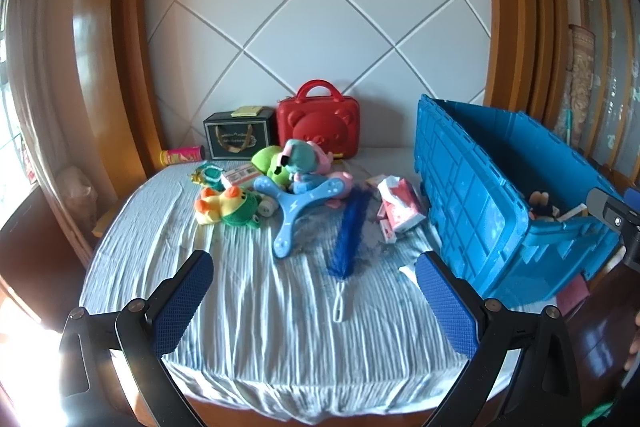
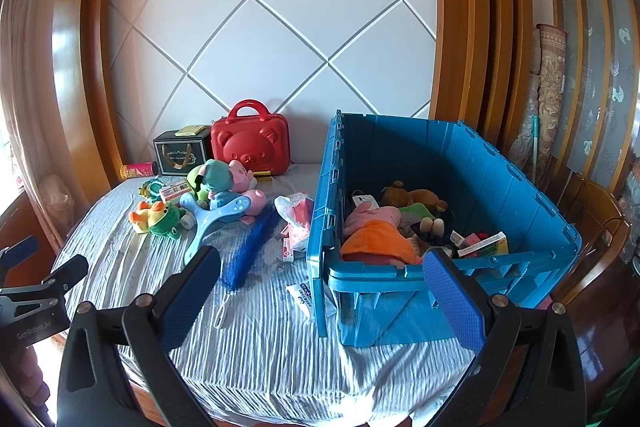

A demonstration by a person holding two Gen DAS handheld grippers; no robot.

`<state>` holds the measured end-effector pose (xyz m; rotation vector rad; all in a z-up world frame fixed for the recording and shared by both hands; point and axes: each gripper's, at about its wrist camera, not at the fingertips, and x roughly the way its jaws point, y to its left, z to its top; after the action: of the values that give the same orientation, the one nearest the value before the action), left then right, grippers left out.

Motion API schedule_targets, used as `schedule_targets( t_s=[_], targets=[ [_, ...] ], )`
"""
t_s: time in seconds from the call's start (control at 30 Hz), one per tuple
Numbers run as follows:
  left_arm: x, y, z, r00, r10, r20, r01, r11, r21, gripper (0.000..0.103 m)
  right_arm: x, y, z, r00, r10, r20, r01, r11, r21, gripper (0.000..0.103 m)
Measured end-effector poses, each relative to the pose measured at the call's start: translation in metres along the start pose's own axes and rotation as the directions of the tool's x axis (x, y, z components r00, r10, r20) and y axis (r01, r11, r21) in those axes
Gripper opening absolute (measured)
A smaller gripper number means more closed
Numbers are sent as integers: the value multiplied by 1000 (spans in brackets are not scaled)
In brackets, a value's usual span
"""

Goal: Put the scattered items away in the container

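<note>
Hovering fingers: both pairs stand wide apart with nothing between them, the left gripper [image 1: 314, 301] and right gripper [image 2: 320, 301] tilted down over the near edge of the bed [image 1: 248, 307].
Nearest item: a blue feather duster [image 1: 347, 233] lies just ahead of the left fingers, its pale handle pointing to the near edge.
Beyond it: a blue three-armed toy [image 1: 294, 213], a duck-and-frog plush [image 1: 226, 207] and a pile of soft toys [image 1: 296, 161] sit toward the bed's middle and far side.
By the crate: tissue packs [image 1: 400, 205] and small red-and-white boxes lie against the left wall of the blue crate [image 2: 440, 267].
Container: the crate stands at the bed's right edge, lid flaps open, already holding plush toys [image 2: 380, 231] and boxes.
Step in hand: I'd judge this a pause between picks, partway through.
Next move: probably lower one pair onto the duster, closing across its thin stem, then carry it right over the crate's rim.
</note>
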<state>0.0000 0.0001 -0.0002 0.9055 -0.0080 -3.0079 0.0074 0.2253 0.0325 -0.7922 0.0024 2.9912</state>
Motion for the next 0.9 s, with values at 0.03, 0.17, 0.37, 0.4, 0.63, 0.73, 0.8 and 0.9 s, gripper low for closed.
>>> schedule_targets(
  t_s=[0.03,0.17,0.37,0.4,0.63,0.73,0.8,0.9],
  targets=[
    [0,0,0,1000,2,1,-2,1000,3,102,0,0,0,1000,0,-1,0,1000,1,103],
    [-2,-4,-4,1000,17,11,-17,1000,17,102,0,0,0,1000,0,-3,0,1000,3,103],
    [0,1,0,1000,4,2,-4,1000,7,102,1,0,0,1000,0,-6,0,1000,6,103],
    [0,1,-1,1000,4,2,-4,1000,9,102,1,0,0,1000,0,-6,0,1000,6,103],
    [1,1,-2,1000,-3,5,3,1000,14,102,1,0,-1,1000,-1,-9,1,1000,10,103],
    [2,1,-1,1000,-5,1,4,1000,14,102,1,-1,-1,1000,-2,-10,2,1000,13,103],
    [3,0,-1,1000,-5,0,5,1000,14,102,1,-1,-1,1000,-4,-10,4,1000,14,103],
    [3,-1,0,1000,-7,0,7,1000,15,102,1,-2,-1,1000,-6,-8,6,1000,16,103]
  ],
)
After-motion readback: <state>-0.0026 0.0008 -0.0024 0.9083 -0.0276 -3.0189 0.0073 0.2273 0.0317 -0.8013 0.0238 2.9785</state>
